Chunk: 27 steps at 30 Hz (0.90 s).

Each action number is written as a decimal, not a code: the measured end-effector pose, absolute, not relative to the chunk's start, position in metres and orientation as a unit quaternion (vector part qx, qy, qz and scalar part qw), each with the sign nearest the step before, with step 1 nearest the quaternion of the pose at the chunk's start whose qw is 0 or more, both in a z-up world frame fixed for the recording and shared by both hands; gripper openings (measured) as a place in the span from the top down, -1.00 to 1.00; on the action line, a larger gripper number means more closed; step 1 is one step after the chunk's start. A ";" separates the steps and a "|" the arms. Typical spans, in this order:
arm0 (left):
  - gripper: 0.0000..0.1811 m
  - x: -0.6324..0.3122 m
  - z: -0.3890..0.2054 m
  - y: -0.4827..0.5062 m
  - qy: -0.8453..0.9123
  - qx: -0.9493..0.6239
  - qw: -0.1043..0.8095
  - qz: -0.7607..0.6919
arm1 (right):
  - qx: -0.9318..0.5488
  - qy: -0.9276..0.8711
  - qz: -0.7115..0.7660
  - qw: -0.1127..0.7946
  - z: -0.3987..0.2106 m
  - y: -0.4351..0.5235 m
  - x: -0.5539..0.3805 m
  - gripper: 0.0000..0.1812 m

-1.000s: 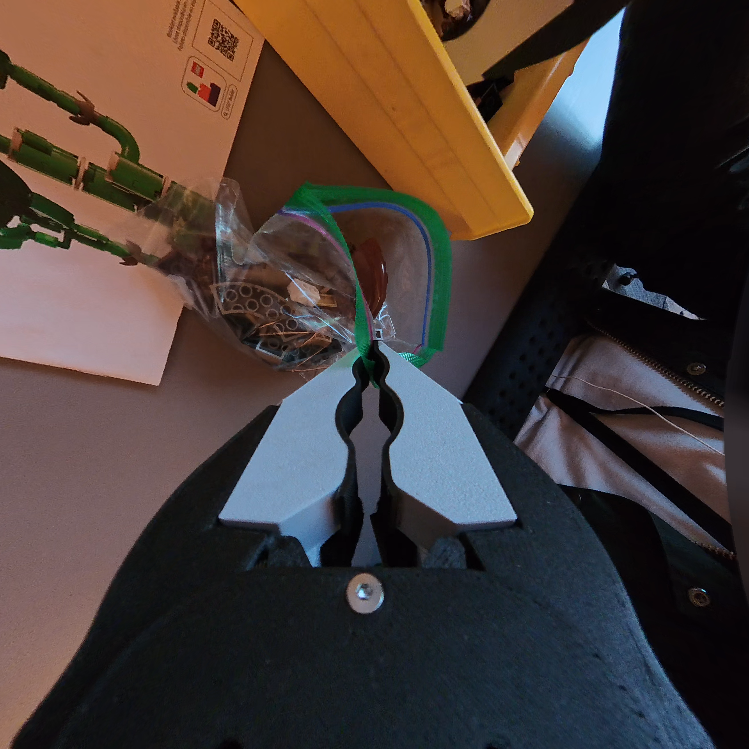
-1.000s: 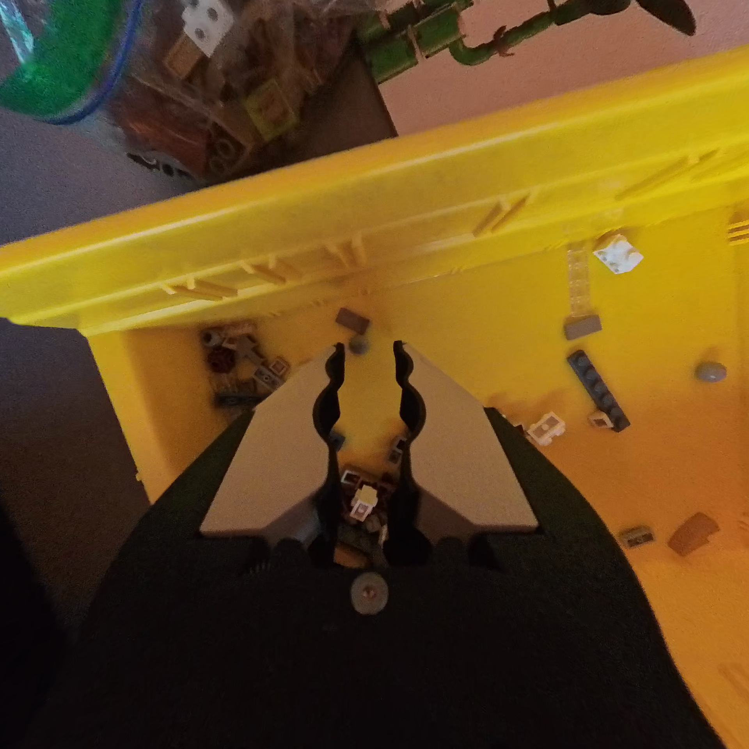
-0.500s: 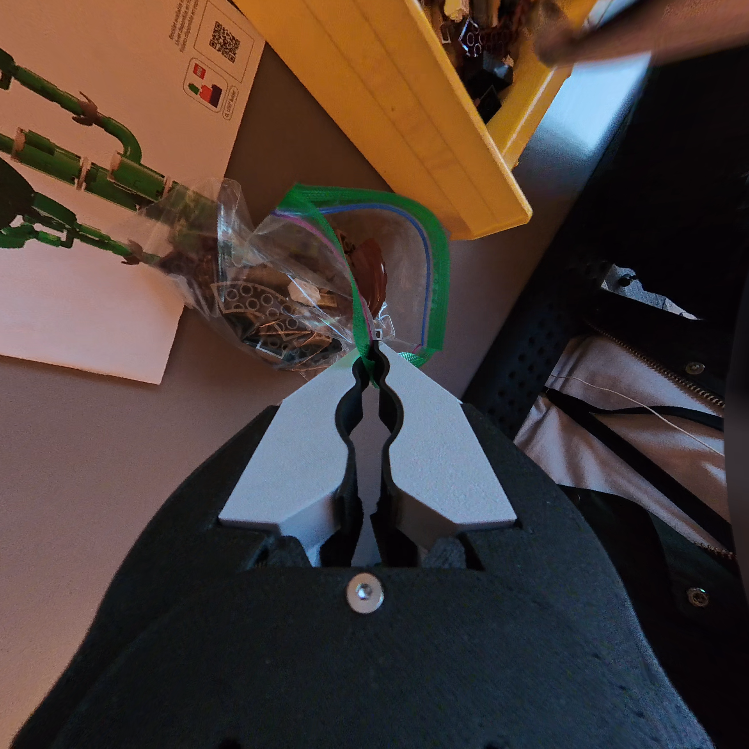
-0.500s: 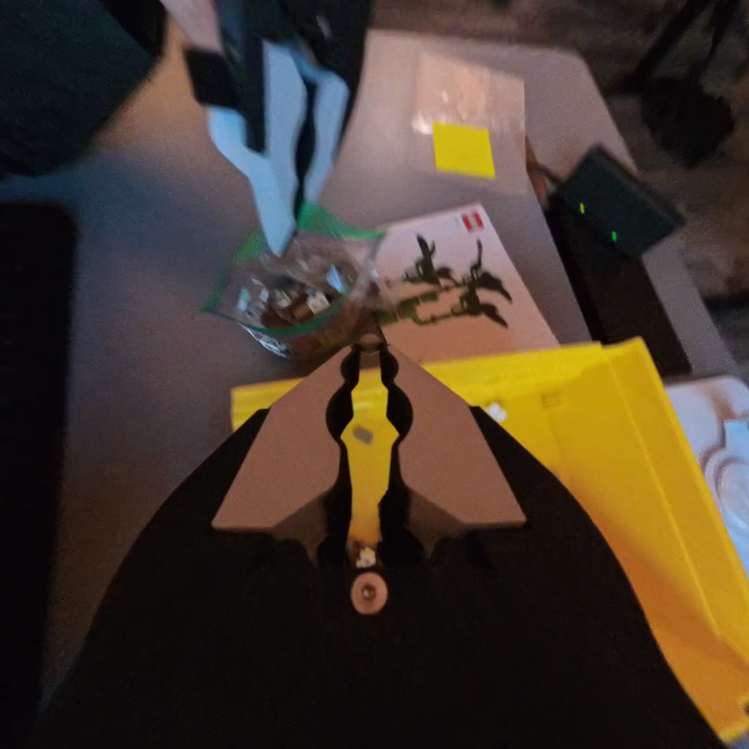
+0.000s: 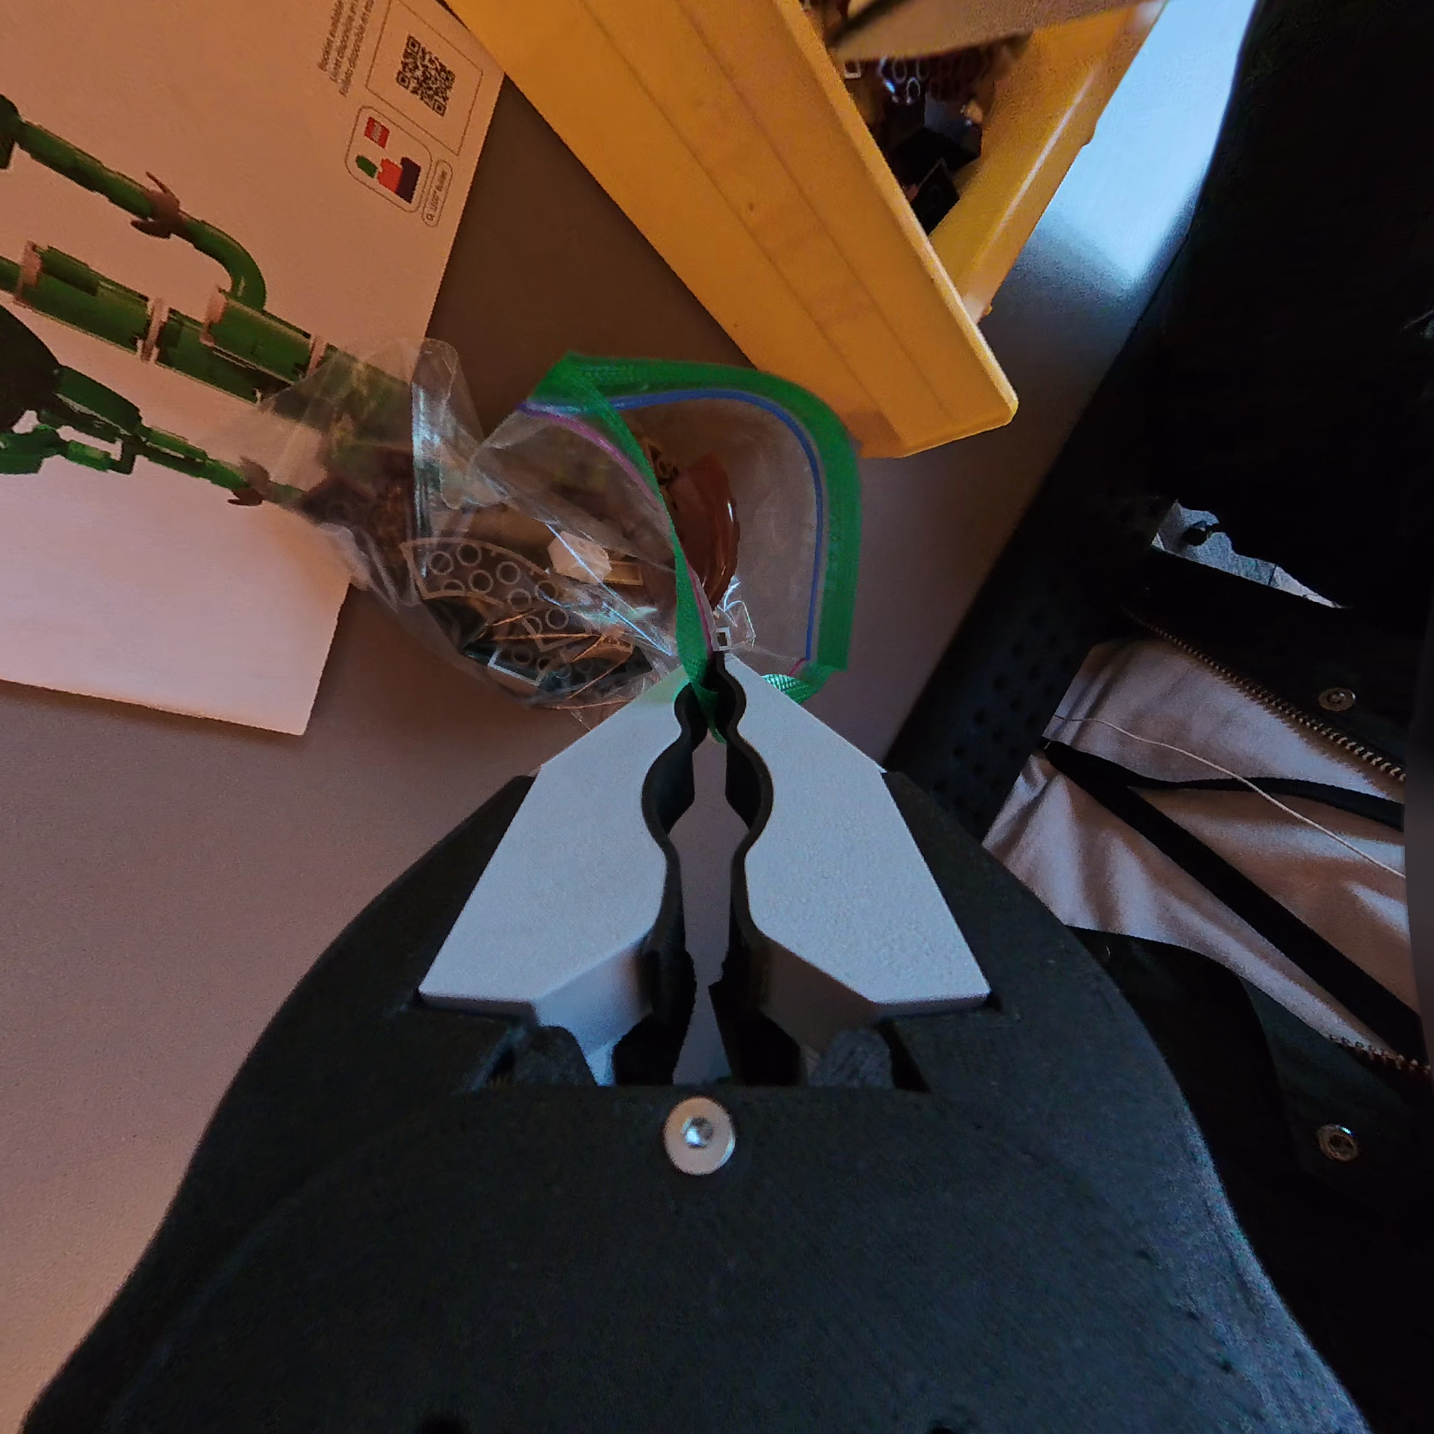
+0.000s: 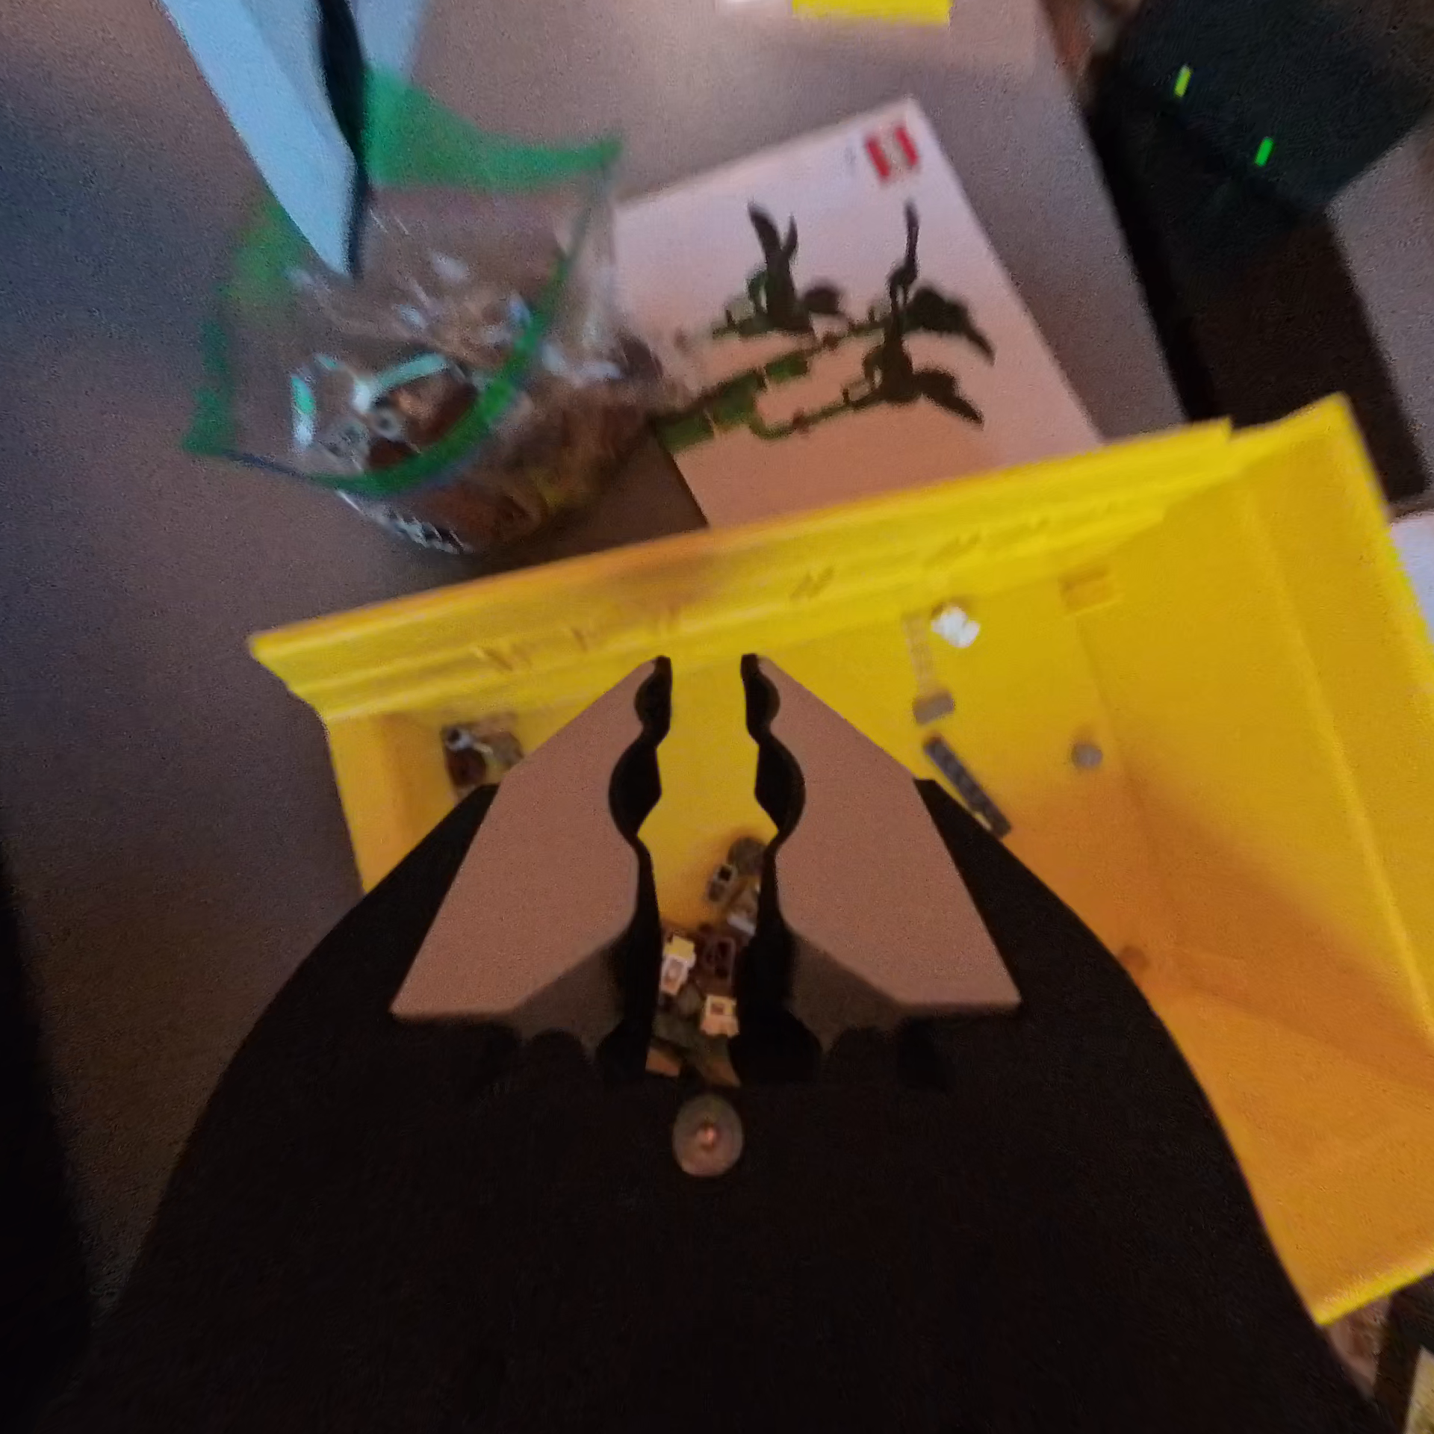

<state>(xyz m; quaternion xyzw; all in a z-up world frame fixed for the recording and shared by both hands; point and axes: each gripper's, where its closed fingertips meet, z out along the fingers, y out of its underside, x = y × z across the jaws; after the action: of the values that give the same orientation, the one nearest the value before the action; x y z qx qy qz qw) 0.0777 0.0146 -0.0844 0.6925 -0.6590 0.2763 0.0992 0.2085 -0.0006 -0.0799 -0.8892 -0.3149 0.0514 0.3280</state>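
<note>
My left gripper (image 5: pixel 715 687) is shut on the green zip rim of a clear plastic bag (image 5: pixel 535 566) and holds its mouth open. The bag holds several dark, brown and white toy bricks and rests on the grey table. The bag (image 6: pixel 434 372) and my left gripper (image 6: pixel 310 155) also show blurred at the upper left of the right wrist view. My right gripper (image 6: pixel 704 666) is open and empty. It hovers over the near left corner of a yellow bin (image 6: pixel 1241 776) with several loose small bricks (image 6: pixel 702 978) on its floor.
A white instruction booklet (image 5: pixel 194 434) with a green plant picture lies under the bag's far end and shows in the right wrist view (image 6: pixel 853 279) too. The yellow bin (image 5: pixel 760 202) stands beside the bag. A black device (image 6: pixel 1257 101) with green lights sits beyond. Dark clothing (image 5: pixel 1241 776) lies right of the table edge. There is about 15 cm between the tips of the two grippers.
My right gripper rose out of the bin toward the bag with its jaws narrowed, then came back over the bin with its jaws wider. My left gripper and the bag stayed still.
</note>
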 end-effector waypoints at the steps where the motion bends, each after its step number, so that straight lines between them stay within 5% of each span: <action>1: 1.00 0.078 -0.085 0.015 -0.659 0.693 0.100 0.276 | -0.907 -0.308 0.043 0.285 -0.100 -0.005 0.218 0.79; 6: 1.00 0.077 -0.086 0.015 -0.658 0.693 0.104 0.274 | -0.922 -0.338 0.064 0.178 -0.155 -0.018 0.207 0.73; 15: 1.00 0.077 -0.085 0.014 -0.660 0.692 0.102 0.274 | -0.921 -0.347 0.035 0.174 -0.158 -0.017 0.213 0.81; 24: 1.00 0.077 -0.086 0.014 -0.658 0.693 0.104 0.274 | -0.793 -0.385 0.121 0.456 -0.007 -0.003 0.126 0.82; 27: 1.00 0.077 -0.086 0.014 -0.658 0.693 0.105 0.274 | -0.797 -0.408 0.120 0.430 -0.022 -0.001 0.097 0.74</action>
<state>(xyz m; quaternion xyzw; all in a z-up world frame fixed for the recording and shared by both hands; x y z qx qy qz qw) 0.0774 0.0135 -0.0862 0.6932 -0.6582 0.2742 0.1046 0.0969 -0.0009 -0.0217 -0.7966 -0.4078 0.1199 0.4297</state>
